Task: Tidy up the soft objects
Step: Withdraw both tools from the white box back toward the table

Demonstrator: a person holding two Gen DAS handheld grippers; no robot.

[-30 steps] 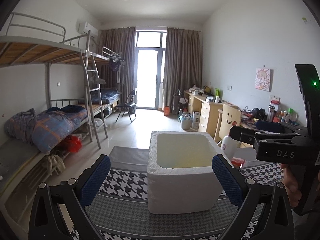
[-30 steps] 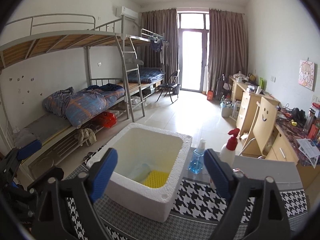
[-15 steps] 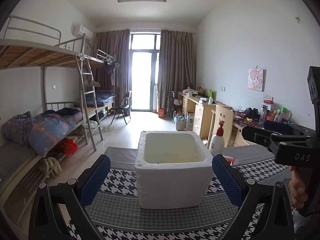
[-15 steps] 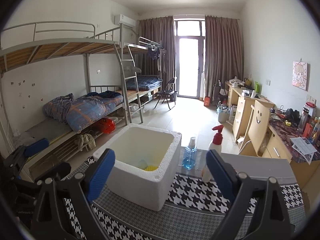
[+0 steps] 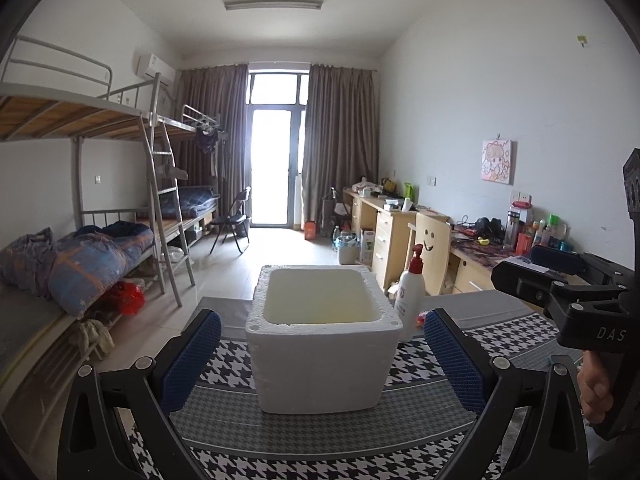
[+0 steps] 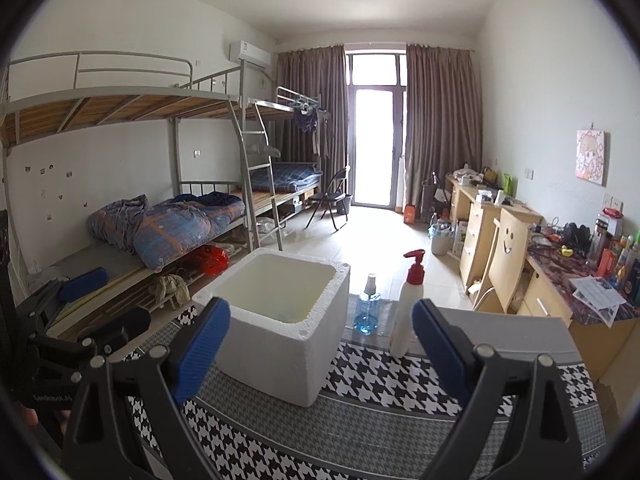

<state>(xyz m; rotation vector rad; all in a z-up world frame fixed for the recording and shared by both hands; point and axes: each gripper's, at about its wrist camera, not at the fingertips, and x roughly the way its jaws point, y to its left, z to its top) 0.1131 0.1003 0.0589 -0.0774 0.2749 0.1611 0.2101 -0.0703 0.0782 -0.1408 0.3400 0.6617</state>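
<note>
Two grippers hover over a table covered by a houndstooth cloth [image 5: 224, 360], both spread wide and holding nothing. At far left in the right wrist view stand the bunk beds [image 6: 168, 216], with a rumpled quilt [image 6: 168, 228] on the lower one. Next comes the left gripper [image 5: 322, 356], its blue pads [image 5: 188, 354] apart on either side of the foam box [image 5: 320, 364], clear of its walls. The box stands upright and open on the cloth, and its floor is mostly hidden, so its contents cannot be told. Just right of it, in the right wrist view, stand a blue spray bottle [image 6: 368, 308] and a white pump bottle [image 6: 408, 308], near each other. The right gripper [image 6: 320, 344] hangs before the box, fingers well apart. A hand [image 5: 596, 384] grips its handle at far right. Along the right wall runs a cluttered desk [image 6: 568, 276].
</note>
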